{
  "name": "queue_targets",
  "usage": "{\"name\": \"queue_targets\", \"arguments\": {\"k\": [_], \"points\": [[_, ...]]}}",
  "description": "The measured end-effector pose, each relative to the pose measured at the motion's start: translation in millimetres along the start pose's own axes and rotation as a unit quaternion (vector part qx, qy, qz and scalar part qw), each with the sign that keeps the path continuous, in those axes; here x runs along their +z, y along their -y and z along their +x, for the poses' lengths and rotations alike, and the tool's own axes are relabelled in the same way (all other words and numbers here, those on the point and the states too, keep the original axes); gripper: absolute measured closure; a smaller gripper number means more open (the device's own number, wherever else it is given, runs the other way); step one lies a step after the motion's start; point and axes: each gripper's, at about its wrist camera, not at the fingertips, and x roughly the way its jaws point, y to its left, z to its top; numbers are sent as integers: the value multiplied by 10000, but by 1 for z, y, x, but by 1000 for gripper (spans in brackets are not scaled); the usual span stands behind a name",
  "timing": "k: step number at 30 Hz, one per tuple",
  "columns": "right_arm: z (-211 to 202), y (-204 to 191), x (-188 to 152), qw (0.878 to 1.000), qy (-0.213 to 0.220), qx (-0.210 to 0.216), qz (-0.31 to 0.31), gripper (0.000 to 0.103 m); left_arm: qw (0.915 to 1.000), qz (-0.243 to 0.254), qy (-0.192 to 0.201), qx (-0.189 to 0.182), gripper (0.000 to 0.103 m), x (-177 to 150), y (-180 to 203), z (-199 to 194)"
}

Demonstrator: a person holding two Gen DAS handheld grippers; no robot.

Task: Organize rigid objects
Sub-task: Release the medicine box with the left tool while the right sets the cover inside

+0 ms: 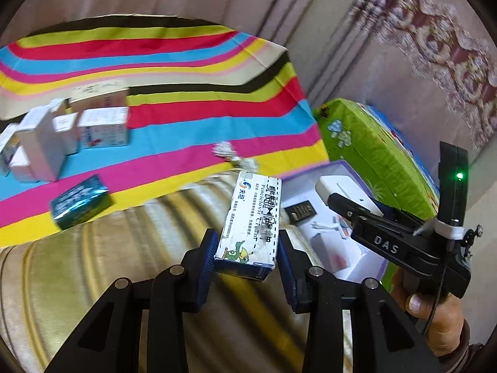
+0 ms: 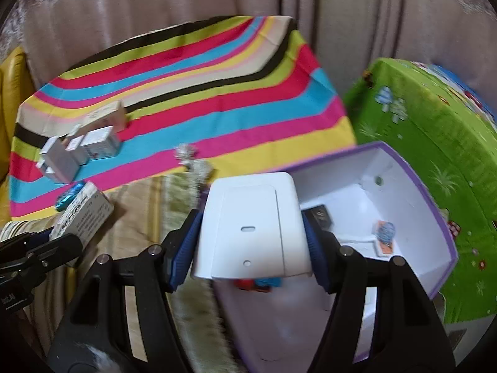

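Ahead of my right gripper (image 2: 251, 242), clamped on a white box (image 2: 253, 227), lay the open purple-rimmed box (image 2: 413, 186). My left gripper (image 1: 247, 258) gripped a medicine carton (image 1: 253, 220) over bare sofa (image 1: 93, 264).

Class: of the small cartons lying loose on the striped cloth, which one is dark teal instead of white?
The foil-shiny teal carton, lying flat and alone near the striped cloth's front edge. The white cartons stand clustered together farther back.

Home living room, draped curtains (image 2: 155, 15), patterned carpet (image 1: 450, 46), striped cloth (image 1: 186, 62)
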Motion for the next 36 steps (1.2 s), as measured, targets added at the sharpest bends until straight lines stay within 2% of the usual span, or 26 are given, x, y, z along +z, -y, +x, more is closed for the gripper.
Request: {"name": "queue_targets", "arguments": {"k": [7, 8, 11, 12, 14, 18, 20, 25, 30, 36], "points": [[0, 28, -5, 9992, -44, -363, 173, 36, 9986, 328, -234, -350, 63, 2, 39, 26], [1, 32, -6, 9988, -68, -435, 196, 36, 9984, 349, -266, -359, 60, 2, 41, 28], [0, 41, -9, 9979, -50, -601, 246, 35, 9978, 455, -282, -391, 41, 1, 49, 30], [-1, 44, -10, 9972, -19, -697, 256, 34, 9977, 504, -272, -357, 40, 0, 51, 30], [-1, 47, -10, 9969, 3, -746, 252, 28, 9977, 582, -258, -226, 39, -1, 54, 29], [-2, 49, -10, 9971, 40, -713, 273, 26, 9986, 514, -137, 5, 39, -2, 52, 23], [-3, 46, -10, 9975, 48, -665, 255, 26, 9975, 511, -36, 484, 38, -4, 49, 18], [-4, 31, -12, 9990, -38, -418, 173, 26, 9907, 235, 101, 1337, 38, -5, 31, 9], [-4, 11, -14, 9995, -94, -308, -53, 26, 9883, 18, 146, 1519, 38, -7, 16, 3], [-7, -8, -15, 9994, -113, -214, -242, 25, 9881, -102, 151, 1525, 38, -6, 9, 4]]}}
